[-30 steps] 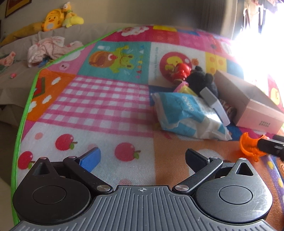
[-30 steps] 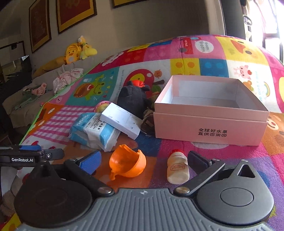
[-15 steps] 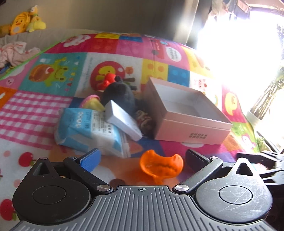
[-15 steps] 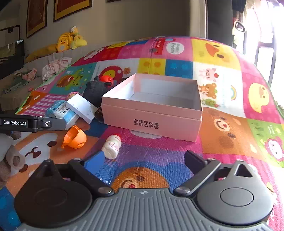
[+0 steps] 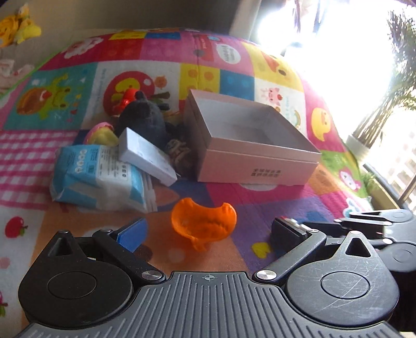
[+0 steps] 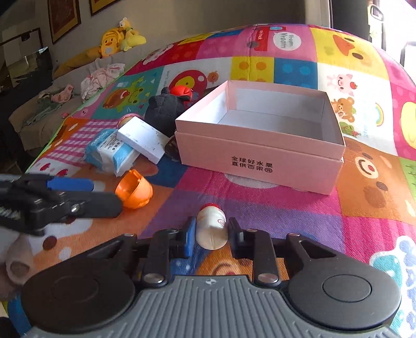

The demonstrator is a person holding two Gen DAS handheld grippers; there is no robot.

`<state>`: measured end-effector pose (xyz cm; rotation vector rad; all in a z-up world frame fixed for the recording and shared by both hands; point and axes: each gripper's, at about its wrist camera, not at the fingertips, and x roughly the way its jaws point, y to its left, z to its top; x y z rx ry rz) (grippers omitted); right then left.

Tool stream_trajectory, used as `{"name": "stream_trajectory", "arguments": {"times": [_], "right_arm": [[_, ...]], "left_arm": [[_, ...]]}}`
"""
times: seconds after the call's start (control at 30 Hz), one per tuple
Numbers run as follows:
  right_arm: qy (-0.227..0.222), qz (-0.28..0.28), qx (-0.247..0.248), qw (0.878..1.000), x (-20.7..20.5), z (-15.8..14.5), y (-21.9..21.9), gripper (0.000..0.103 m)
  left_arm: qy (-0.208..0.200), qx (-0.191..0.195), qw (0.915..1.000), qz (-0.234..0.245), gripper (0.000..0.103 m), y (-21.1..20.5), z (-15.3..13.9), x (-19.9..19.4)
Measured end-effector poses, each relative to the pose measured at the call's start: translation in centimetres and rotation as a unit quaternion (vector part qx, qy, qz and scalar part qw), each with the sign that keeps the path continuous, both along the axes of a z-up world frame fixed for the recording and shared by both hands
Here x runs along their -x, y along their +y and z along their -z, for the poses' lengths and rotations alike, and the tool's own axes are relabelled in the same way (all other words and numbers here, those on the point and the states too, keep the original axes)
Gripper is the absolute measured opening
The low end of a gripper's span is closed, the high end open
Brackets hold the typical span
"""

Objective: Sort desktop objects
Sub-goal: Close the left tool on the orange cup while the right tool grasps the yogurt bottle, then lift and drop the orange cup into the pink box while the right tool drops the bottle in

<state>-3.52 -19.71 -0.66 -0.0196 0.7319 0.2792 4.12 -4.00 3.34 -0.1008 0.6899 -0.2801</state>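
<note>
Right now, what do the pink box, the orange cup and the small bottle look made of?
Pink box: matte cardboard, by its folded edges and printed lettering. Orange cup: likely glossy moulded plastic, slightly translucent. Small bottle, between the closing right gripper jaws: probably smooth cream plastic with a red cap.

**Background, non-task items**

Patchwork cartoon play mat [image 6: 286, 208] covers the floor under and ahead of the tongs. Far left of the tongs: yellow plush toys [image 6: 119, 39] by the wall, crumpled pink-white clothes [image 6: 100, 78] just off the mat edge. Framed pictures [image 6: 63, 18] on the wall above. Far right: blown-out bright window [image 5: 338, 52], plant [image 5: 382, 114] outside.
</note>
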Motion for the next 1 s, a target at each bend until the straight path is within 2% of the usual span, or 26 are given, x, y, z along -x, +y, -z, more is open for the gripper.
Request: {"name": "stream_trajectory", "arguments": {"times": [0.1, 0.23, 0.27, 0.3, 0.33, 0.37, 0.53, 0.63, 0.67, 0.7, 0.77, 0.8, 0.87, 1.0], "right_arm": [[0.001, -0.018, 0.012, 1.0, 1.4, 0.0, 0.0, 0.026], [0.0, -0.032, 0.024, 0.999, 2.5, 0.0, 0.0, 0.027], [-0.002, -0.031, 0.029, 0.999, 2.6, 0.0, 0.0, 0.032], [-0.004, -0.028, 0.034, 0.999, 2.7, 0.0, 0.0, 0.036], [-0.006, -0.026, 0.039, 0.999, 2.8, 0.1, -0.1, 0.038], [-0.006, -0.022, 0.044, 0.999, 2.7, 0.2, -0.2, 0.039], [-0.009, 0.031, 0.071, 0.997, 2.3, 0.7, -1.2, 0.039], [-0.025, 0.057, 0.072, 0.995, 2.2, 0.4, -1.9, 0.039], [-0.027, 0.056, 0.056, 0.997, 2.1, 0.2, -2.2, 0.045], [-0.03, 0.053, 0.042, 0.997, 2.2, -0.1, -2.3, 0.059], [-0.046, 0.035, 0.034, 0.998, 2.3, -0.4, -1.9, 0.07], [-0.05, 0.021, 0.038, 0.998, 2.2, -0.5, -1.5, 0.07], [-0.047, 0.002, 0.04, 0.998, 1.7, -0.4, -0.8, 0.07], [-0.028, -0.02, 0.026, 0.999, 0.8, 0.0, 0.2, 0.07]], "left_arm": [[-0.004, -0.04, 0.9991, -0.013, 0.103, -0.9, 0.8, -1.1], [0.007, -0.025, 0.9997, -0.002, 0.103, -0.3, 1.5, -1.8], [0.005, -0.022, 0.9997, 0.005, 0.101, -0.3, 1.5, -1.7], [0.004, -0.024, 0.9996, 0.012, 0.098, -0.4, 1.6, -1.7], [0.005, -0.028, 0.9994, 0.02, 0.083, -0.6, 1.7, -1.7], [0.008, -0.033, 0.999, 0.028, 0.073, -0.8, 1.8, -1.7], [0.003, -0.042, 0.9986, 0.032, 0.063, -1.2, 1.8, -1.4], [-0.004, -0.042, 0.9987, 0.028, 0.063, -1.1, 1.5, -1.1], [-0.006, -0.043, 0.9986, 0.029, 0.063, -1.1, 1.5, -1.1], [-0.007, -0.044, 0.9985, 0.031, 0.063, -1.2, 1.5, -1.0], [-0.008, -0.046, 0.9984, 0.033, 0.066, -1.3, 1.6, -1.0], [-0.006, -0.046, 0.9984, 0.033, 0.068, -1.3, 1.8, -1.0], [-0.002, -0.044, 0.9985, 0.031, 0.08, -1.1, 2.1, -1.1], [0.0, -0.028, 0.9992, 0.028, 0.083, -0.4, 2.4, -1.0]]}}
